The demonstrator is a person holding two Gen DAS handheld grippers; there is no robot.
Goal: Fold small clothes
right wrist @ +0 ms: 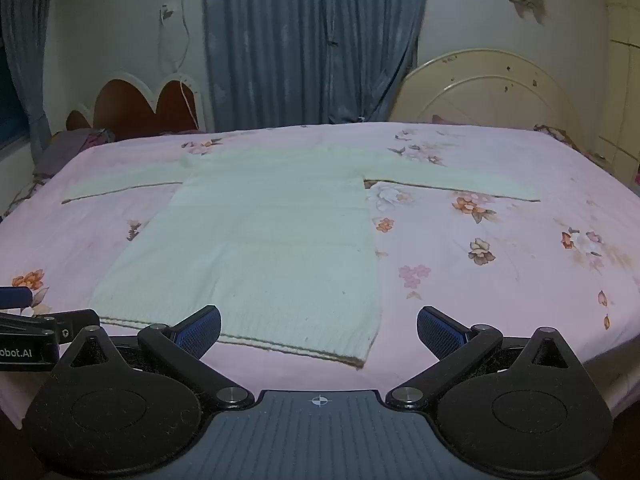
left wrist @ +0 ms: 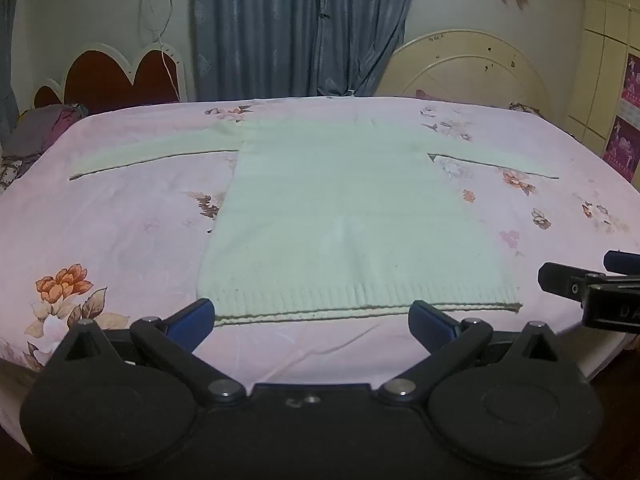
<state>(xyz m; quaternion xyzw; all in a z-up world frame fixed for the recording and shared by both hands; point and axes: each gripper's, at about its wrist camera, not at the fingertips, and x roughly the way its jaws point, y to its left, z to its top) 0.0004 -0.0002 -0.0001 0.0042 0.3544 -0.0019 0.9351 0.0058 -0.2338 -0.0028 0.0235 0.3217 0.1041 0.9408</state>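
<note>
A small pale green knitted sweater (left wrist: 344, 216) lies flat on the pink floral bed sheet (left wrist: 120, 232), both sleeves spread out sideways, ribbed hem toward me. It also shows in the right wrist view (right wrist: 260, 240). My left gripper (left wrist: 312, 320) is open and empty, hovering just in front of the hem's middle. My right gripper (right wrist: 318, 330) is open and empty, near the hem's right corner. The right gripper shows at the right edge of the left wrist view (left wrist: 592, 288); the left gripper shows at the left edge of the right wrist view (right wrist: 36, 332).
The bed's near edge (left wrist: 280, 372) runs just ahead of the grippers. A red heart-shaped headboard (left wrist: 116, 76) stands at the back left, a cream round headboard (left wrist: 464, 68) at the back right, blue curtains (left wrist: 288, 28) behind. A dark pillow (left wrist: 40, 128) lies at the far left.
</note>
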